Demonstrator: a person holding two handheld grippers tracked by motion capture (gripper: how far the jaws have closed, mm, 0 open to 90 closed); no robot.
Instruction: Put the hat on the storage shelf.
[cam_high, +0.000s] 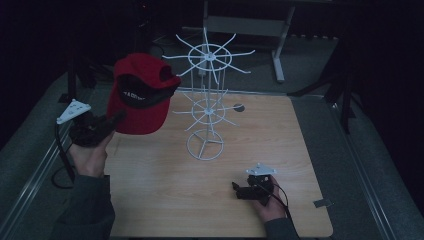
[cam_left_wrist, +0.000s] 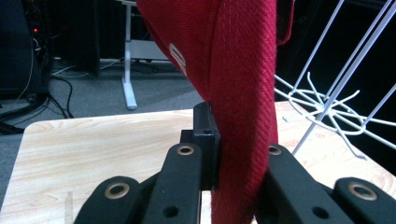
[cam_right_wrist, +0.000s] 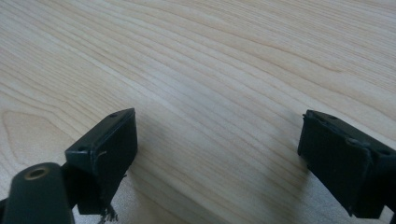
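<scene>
Red cap held up beside a white wire rack, not yet hung on it.

Upper left of the high view: the left gripper (cam_high: 116, 118) lifts a red cap (cam_high: 137, 95) clear of the wooden table (cam_high: 165, 200), near the wire rack (cam_high: 207, 100) at centre; hanging it looks like the step left; lower right, the right gripper (cam_high: 239, 189) rests low over the table; the left gripper view adds jaws pinched tight on the cap's fabric; the right gripper view adds jaws spread wide, holding nothing.

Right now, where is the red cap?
In the high view the red cap is held up at the table's left side, clamped in the left gripper, just left of the white wire rack.
</scene>
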